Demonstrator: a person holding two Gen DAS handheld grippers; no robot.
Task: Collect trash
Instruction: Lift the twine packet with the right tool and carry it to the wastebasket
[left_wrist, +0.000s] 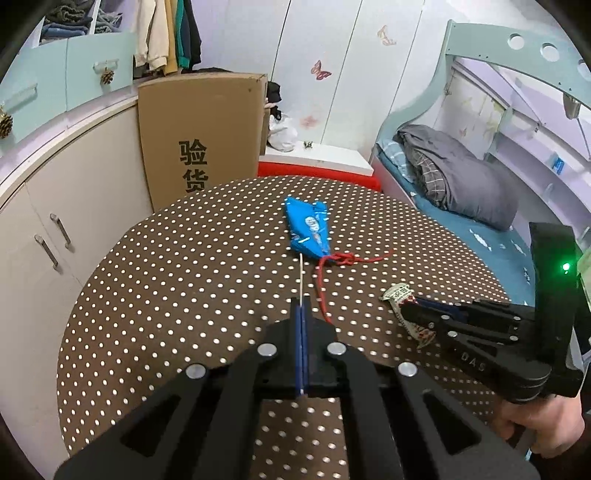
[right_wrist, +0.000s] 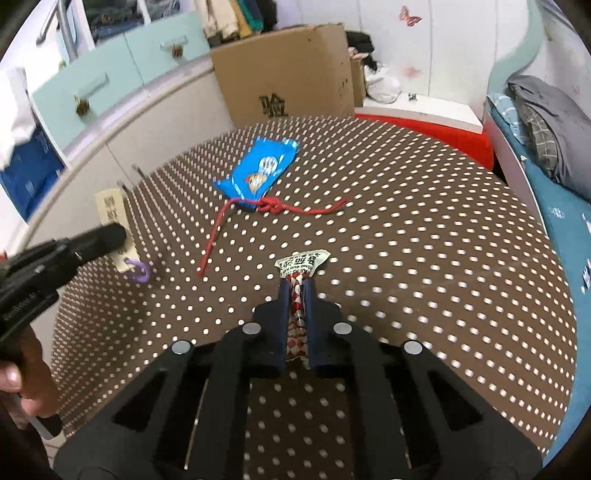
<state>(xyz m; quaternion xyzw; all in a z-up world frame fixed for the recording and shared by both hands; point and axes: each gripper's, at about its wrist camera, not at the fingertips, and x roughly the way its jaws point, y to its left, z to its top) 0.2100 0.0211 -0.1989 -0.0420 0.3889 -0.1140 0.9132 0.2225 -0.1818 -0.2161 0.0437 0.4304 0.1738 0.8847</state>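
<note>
Round table (left_wrist: 184, 258) covered in brown cloth with white dots. Left gripper (left_wrist: 302, 306) clamped on a flat cream paper tag (right_wrist: 112, 214): seen edge-on between the blue pads (left_wrist: 298, 339) in the left wrist view, broadside in the right wrist view, with a purple plastic loop (right_wrist: 137, 272) hanging from its lower end. Tag raised near the table's left edge; contact with the cloth cannot be determined.

Right gripper (right_wrist: 298, 284) closed on a red-and-white patterned wrapper (right_wrist: 301, 264), white printed end protruding past the fingertips and splayed out. Same wrapper (left_wrist: 397, 295) visible in the left wrist view, sticking out of the right gripper over the right part of the table. Contact between wrapper and cloth cannot be determined.

Blue snack packet (left_wrist: 308, 230) lying flat near the table centre, ungripped. Red cord (left_wrist: 345, 259) knotted just at the packet's near end, one strand running right, another trailing toward the near edge; both resting on the cloth.

Behind the table: cardboard box (left_wrist: 201, 136) with black characters, standing against a white cabinet (left_wrist: 55, 221). Bed (left_wrist: 480, 229) with grey bedding (left_wrist: 454, 177) to the right.
</note>
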